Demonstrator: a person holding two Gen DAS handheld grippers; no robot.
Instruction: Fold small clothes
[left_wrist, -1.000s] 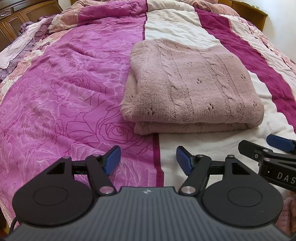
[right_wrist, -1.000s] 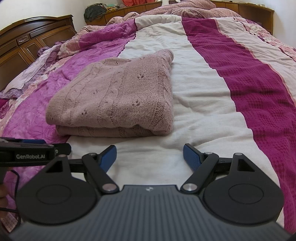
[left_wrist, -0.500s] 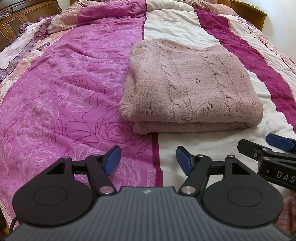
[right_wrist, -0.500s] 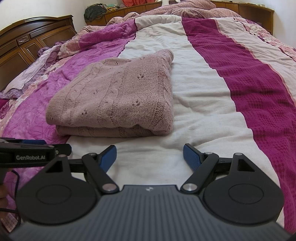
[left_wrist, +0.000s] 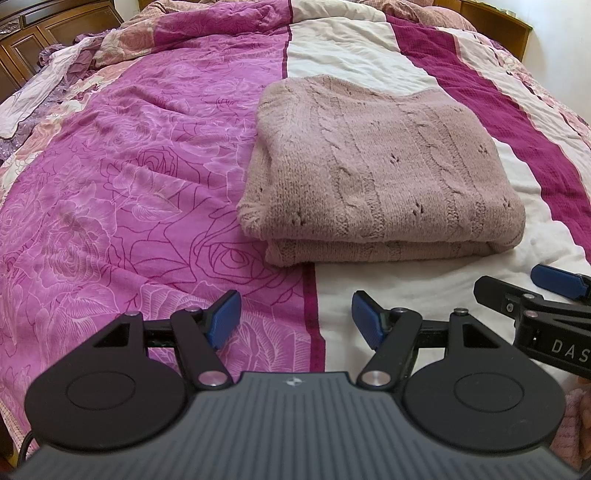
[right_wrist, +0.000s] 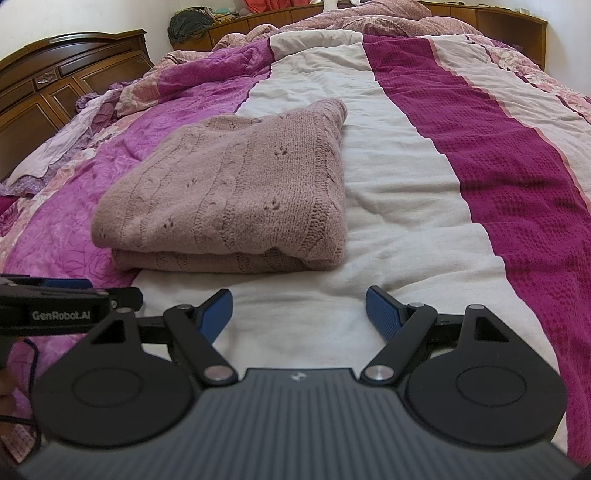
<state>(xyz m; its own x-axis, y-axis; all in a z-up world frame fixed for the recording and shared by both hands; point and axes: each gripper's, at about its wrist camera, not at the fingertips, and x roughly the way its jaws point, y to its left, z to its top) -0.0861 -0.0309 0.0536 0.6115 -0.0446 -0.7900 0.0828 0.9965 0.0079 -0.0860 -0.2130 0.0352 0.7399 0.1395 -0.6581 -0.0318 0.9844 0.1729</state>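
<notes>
Sweater lay folded flat near bed near edge. Left gripper, right gripper gaped wide, empty. Judged: fold complete.

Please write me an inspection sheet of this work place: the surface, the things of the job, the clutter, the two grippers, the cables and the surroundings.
Surface: bedspread, wrinkled, pink rose print beside cream and magenta stripes.
Job's things: knitted sweater, dusty pink, folded into a flat stack, lying across the rose print and the cream stripe.
Clutter: crumpled bedding near the headboard; dark bundle on the far ledge.
Grippers: left gripper open, empty, short of the sweater; right gripper open, empty, also short of it.
Cables: black cable beside the left gripper.
Surroundings: wooden headboard, white wall.
</notes>
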